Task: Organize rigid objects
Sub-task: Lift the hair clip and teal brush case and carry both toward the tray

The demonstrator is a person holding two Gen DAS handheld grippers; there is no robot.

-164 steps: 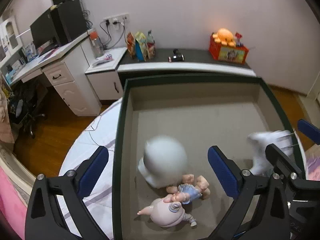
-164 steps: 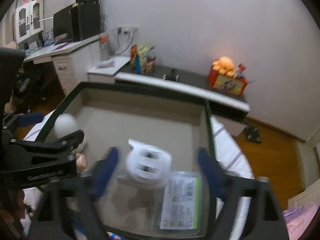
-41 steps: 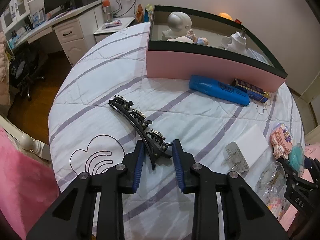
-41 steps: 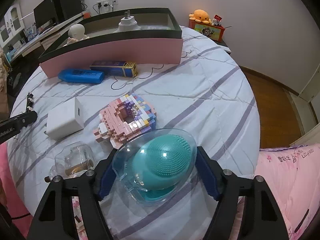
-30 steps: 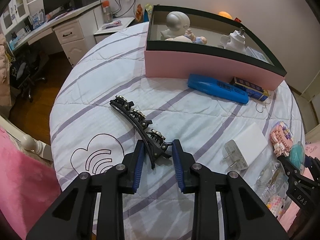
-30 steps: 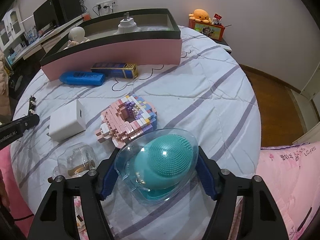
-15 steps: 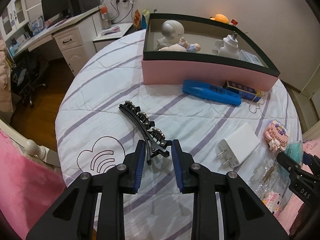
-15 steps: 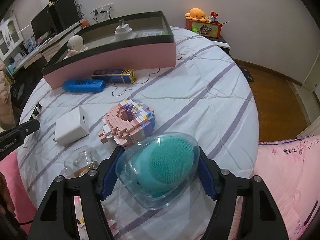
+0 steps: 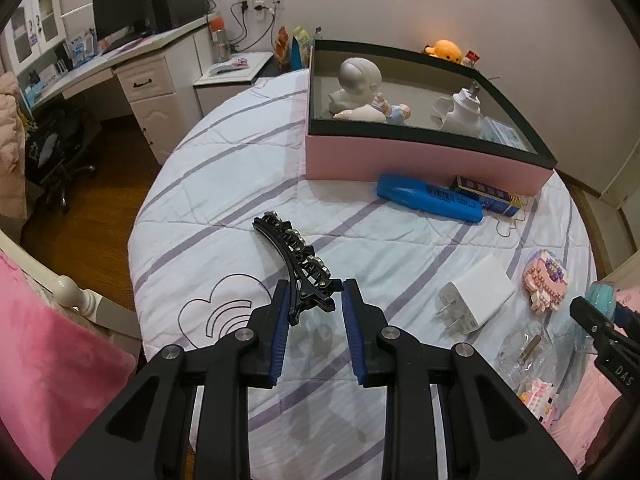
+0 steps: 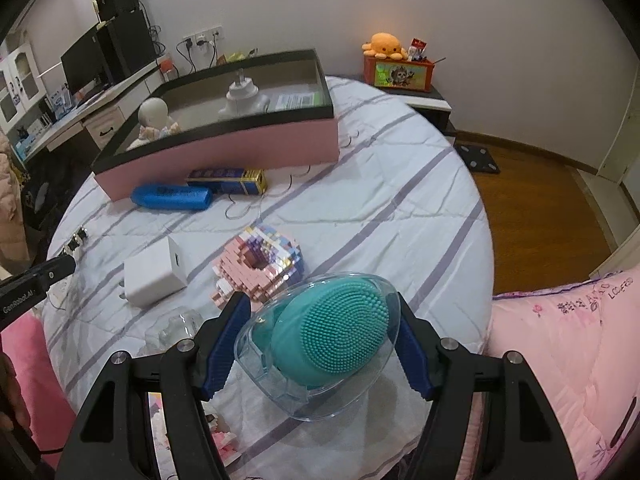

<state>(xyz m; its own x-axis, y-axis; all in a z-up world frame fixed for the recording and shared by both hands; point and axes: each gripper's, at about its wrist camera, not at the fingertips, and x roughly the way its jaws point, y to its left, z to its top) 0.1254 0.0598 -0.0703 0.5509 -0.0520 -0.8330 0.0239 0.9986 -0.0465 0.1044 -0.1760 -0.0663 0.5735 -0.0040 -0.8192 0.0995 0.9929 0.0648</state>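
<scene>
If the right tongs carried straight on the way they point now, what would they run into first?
Probably the pink brick-built model lying just beyond the right tongs, which are shut on the cased teal silicone brush. They slant down at the quilt, so it might meet them first; depth is unclear.

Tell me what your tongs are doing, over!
Left tongs shut on black hair clip. Right tongs shut on teal brush case. Pink box ahead, nothing blocking, over.
</scene>
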